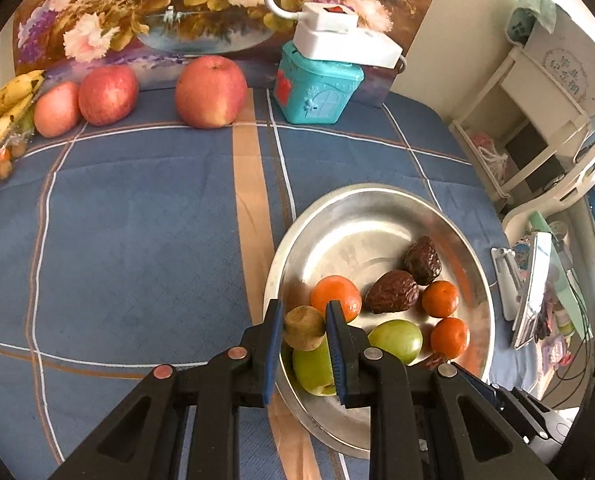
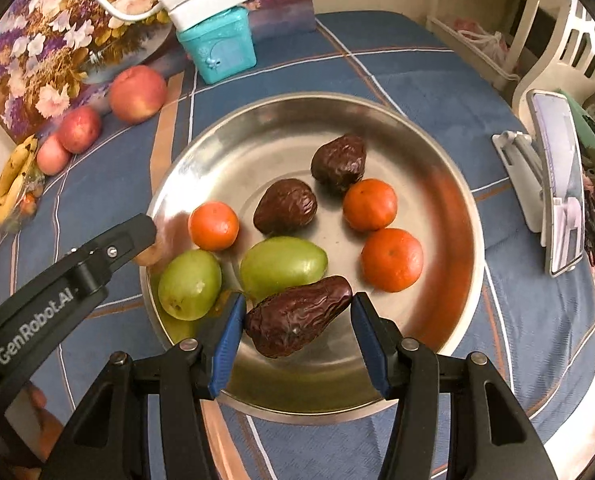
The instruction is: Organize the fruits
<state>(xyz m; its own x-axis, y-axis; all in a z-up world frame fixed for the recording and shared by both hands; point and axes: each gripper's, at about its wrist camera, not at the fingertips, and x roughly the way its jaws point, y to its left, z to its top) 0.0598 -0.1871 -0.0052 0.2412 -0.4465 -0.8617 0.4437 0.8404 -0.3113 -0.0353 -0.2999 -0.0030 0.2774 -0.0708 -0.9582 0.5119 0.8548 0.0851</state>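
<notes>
Both grippers are bringing fruit over the steel plate (image 2: 449,184).

The left gripper (image 1: 302,326) is clenching a small brown fruit (image 1: 303,327); the right gripper (image 2: 297,320) is grasping a wrinkled date (image 2: 297,318). Apples (image 1: 211,91) and bananas (image 1: 1,108) far ahead are remaining.

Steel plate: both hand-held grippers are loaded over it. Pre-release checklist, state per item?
1. Left hand-held gripper shut on the small brown fruit: ok.
2. Right hand-held gripper holds the wrinkled dark fruit, pads at both its ends: ok.
3. Both loads over the steel plate: ok for the dark fruit; the brown fruit is at the near left rim, borderline.
4. Free spot under the brown fruit: not ok, a green fruit lies right below.
5. Free spot under the dark fruit: ok, bare metal, though the other green fruit sits close.
6. Height above the plate: cannot tell.
</notes>
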